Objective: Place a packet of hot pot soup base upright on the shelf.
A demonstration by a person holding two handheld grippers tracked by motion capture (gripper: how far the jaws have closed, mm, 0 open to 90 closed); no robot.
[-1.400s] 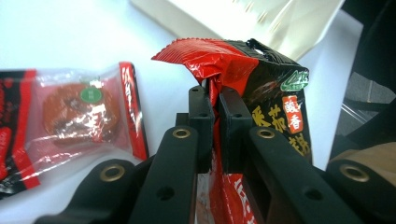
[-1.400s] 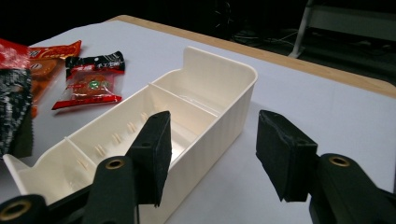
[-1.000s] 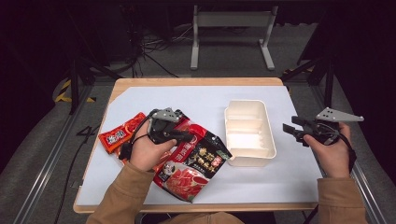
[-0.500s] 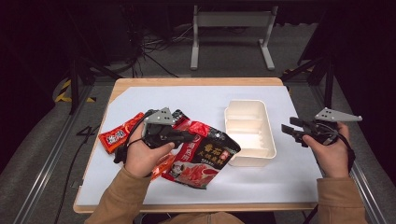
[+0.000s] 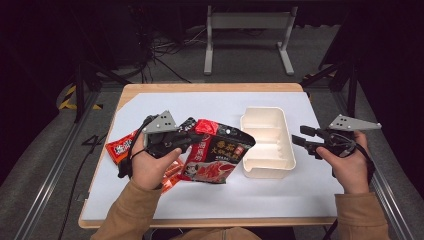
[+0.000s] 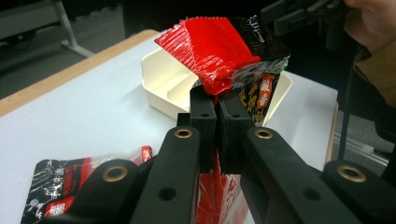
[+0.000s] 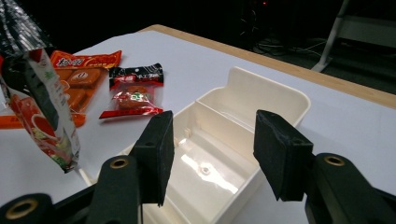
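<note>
Left gripper (image 6: 217, 116) fingers clamped on glossy red-black foil pouch (image 5: 220, 152) corner, right gripper (image 7: 215, 149) fingers apart; thin pinch might slip before cream plastic tray (image 5: 267, 142).

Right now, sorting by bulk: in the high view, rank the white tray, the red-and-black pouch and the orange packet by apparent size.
1. white tray and red-and-black pouch: about alike; the pouch is lifted toward the camera, so unranked.
2. orange packet: smallest, though the left hand covers part.

The left hand (image 5: 150, 162) covers most of an orange snack packet (image 5: 121, 147) in the high view. The large red-and-black pouch (image 5: 215, 152) hides the tray's (image 5: 265, 137) near-left corner; its print stays too small to read.
</note>
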